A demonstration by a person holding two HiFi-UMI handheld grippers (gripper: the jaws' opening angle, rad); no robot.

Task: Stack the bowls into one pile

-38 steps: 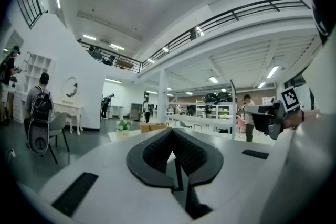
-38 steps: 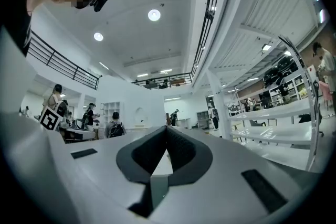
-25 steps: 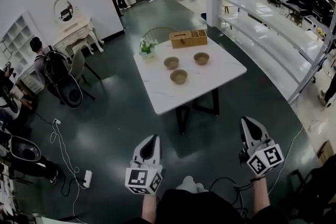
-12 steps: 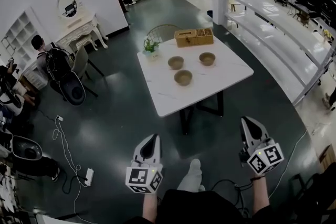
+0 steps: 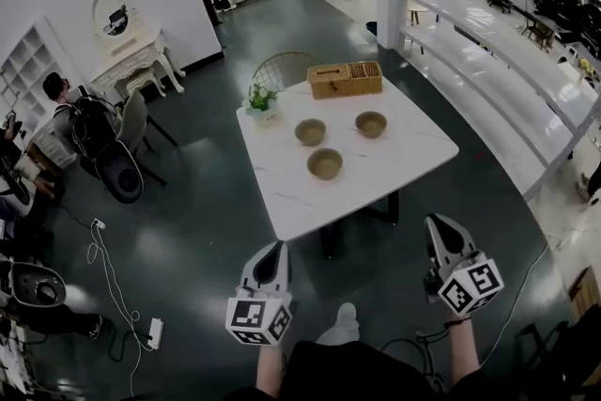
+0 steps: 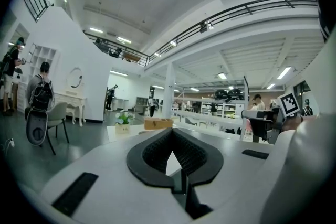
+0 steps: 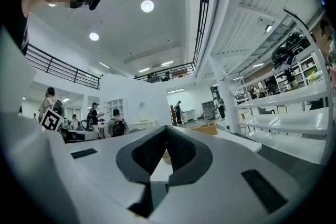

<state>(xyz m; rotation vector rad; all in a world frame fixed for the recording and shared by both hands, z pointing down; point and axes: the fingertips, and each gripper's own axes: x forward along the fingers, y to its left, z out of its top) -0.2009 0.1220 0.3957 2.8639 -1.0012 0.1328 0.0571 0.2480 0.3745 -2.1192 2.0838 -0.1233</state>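
Note:
Three tan bowls stand apart on the white table (image 5: 376, 178) in the head view: a near one (image 5: 325, 163), a far left one (image 5: 310, 131) and a far right one (image 5: 371, 123). My left gripper (image 5: 274, 252) and right gripper (image 5: 438, 226) hang over the dark floor, short of the table's near edge. Both are shut with nothing in them. In the left gripper view the jaws (image 6: 171, 135) meet at the tips, with the table beyond. In the right gripper view the shut jaws (image 7: 167, 131) frame a bowl (image 7: 166, 157) on the table.
A wooden box (image 5: 346, 79) and a small potted plant (image 5: 259, 99) stand at the table's far edge. A chair (image 5: 282, 69) is behind it. White shelving (image 5: 498, 42) runs along the right. Seated people and chairs (image 5: 89, 131) are at the left; cables (image 5: 113, 268) lie on the floor.
Both grippers have moved forward towards the table together with the view; the table now lies closer and lower in the head view. Both stay shut.

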